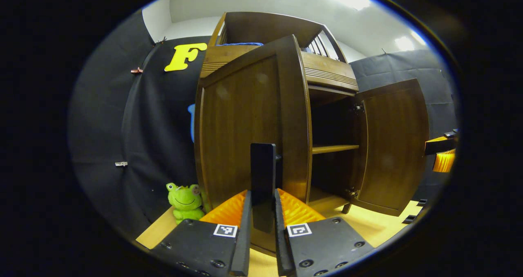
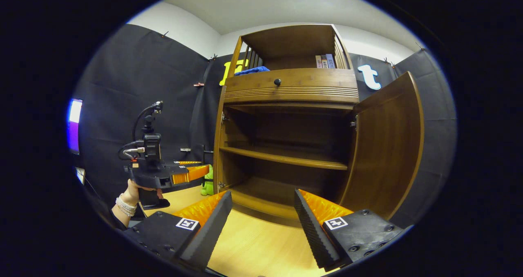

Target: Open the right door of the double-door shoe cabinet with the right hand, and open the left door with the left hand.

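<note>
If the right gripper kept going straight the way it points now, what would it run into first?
Probably nothing at the front: the right gripper is open and aimed into the cabinet's open lower compartment, with the right door swung aside. It would likely first meet the bottom board or pass under the middle shelf; depth is unclear.

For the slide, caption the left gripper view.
Left claw shut on the left door's handle, door swung open; right door already open.
</note>
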A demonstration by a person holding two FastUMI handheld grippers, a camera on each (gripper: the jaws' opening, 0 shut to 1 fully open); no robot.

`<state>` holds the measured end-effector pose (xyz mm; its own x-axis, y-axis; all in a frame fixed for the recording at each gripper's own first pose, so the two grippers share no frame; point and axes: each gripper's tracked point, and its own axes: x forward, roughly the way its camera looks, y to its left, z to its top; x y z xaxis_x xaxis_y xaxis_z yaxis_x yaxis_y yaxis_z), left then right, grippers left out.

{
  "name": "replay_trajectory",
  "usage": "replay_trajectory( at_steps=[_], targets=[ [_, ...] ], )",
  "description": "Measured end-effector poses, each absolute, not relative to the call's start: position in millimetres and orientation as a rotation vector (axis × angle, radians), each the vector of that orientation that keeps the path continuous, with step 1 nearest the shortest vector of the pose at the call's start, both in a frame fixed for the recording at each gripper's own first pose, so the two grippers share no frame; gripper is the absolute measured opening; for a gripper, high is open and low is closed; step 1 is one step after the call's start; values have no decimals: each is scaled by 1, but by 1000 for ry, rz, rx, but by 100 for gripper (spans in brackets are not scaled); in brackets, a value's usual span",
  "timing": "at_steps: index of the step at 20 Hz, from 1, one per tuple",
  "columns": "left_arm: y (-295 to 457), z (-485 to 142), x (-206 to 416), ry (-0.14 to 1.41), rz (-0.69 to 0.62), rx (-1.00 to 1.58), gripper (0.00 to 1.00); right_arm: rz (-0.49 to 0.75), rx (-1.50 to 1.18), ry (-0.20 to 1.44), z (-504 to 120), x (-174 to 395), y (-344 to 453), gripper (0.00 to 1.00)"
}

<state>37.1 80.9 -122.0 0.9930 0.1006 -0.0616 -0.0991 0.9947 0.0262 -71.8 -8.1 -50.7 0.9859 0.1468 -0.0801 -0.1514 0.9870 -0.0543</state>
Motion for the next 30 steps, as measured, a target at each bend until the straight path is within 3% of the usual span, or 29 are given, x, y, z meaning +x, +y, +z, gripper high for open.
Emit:
replay_trajectory(
  at_steps=[4, 17, 19, 21, 30],
  targets=[
    [97, -118, 19, 64, 139, 34, 24, 186, -49, 91, -57, -66, 6, 96],
    [168, -120, -26, 71, 293, 64, 25, 294, -11, 103, -68, -42, 46, 96],
    [187, -118, -38, 69, 361, 83, 22, 302, -7, 105, -69, -37, 50, 96],
    [204, -117, -44, 67, 403, 92, 11, 304, -5, 111, -72, -33, 54, 96],
    [193, -98, -89, 46, 456, 108, 20, 278, -13, 100, -70, -22, 62, 96]
  ],
)
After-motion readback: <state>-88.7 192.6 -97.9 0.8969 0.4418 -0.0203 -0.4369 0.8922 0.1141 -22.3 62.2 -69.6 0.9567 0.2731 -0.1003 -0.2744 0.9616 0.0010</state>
